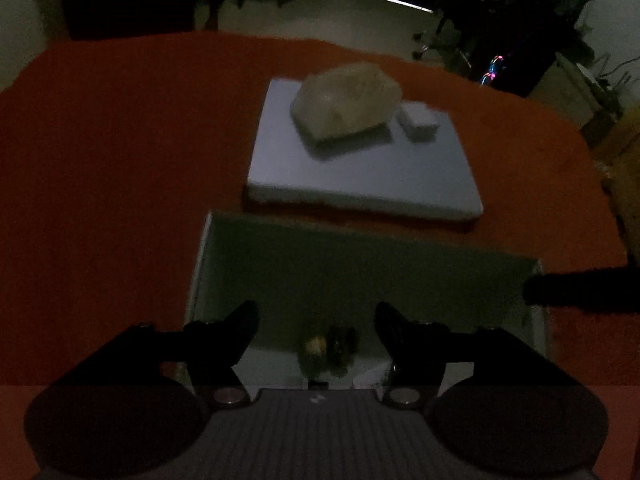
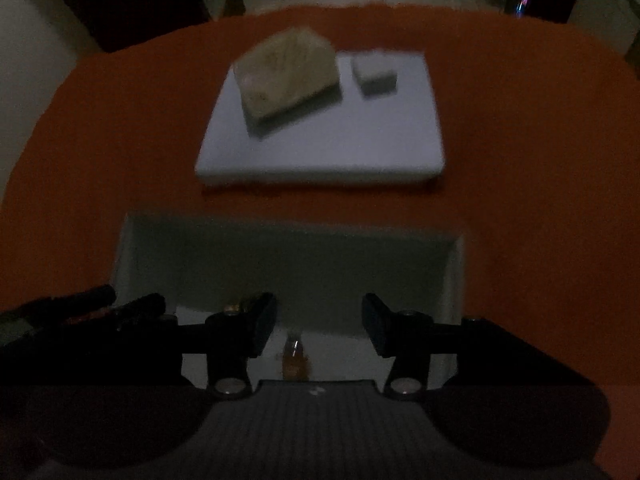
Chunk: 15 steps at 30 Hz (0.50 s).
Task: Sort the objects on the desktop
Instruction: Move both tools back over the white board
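box [image 2: 288, 264]: white, rectangular, open-topped (small blurred items inside); left gripper [image 1: 316, 320] and right gripper [image 2: 319, 320] both spread wide, empty.

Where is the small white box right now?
The small white box sits on the far right part of the flat white slab, just right of the beige pouch.
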Motion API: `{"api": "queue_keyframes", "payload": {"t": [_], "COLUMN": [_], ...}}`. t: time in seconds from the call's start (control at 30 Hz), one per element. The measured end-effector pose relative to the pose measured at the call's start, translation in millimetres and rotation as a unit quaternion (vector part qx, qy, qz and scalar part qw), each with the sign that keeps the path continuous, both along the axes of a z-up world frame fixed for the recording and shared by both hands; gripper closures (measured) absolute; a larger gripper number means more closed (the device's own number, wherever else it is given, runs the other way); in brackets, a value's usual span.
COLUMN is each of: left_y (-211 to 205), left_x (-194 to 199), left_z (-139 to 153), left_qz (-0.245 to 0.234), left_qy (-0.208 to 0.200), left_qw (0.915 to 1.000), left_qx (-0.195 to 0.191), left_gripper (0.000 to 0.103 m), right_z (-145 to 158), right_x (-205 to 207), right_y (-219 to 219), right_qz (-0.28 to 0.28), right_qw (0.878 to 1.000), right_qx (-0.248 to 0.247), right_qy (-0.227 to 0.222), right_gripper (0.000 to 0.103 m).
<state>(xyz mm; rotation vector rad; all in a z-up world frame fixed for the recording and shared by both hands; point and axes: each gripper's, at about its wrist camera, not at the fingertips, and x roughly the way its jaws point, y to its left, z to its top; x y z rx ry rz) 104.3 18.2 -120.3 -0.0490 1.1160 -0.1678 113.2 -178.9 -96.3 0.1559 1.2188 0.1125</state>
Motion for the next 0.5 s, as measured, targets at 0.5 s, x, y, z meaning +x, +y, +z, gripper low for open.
{"api": "queue_keyframes", "payload": {"t": [0.5], "left_y": [1.2], "left_x": [57.8], "left_z": [42.1], "left_qz": [0.025], "left_qy": [-0.036], "left_qw": [0.999], "left_qx": [-0.008], "left_gripper": [0.037], "right_z": [67.4], "right_x": [54.2], "right_y": [-45.2], "right_qz": [-0.034], "right_qw": [0.997], "right_qx": [-0.012], "right_qy": [-0.064], "right_gripper": [0.049]}}
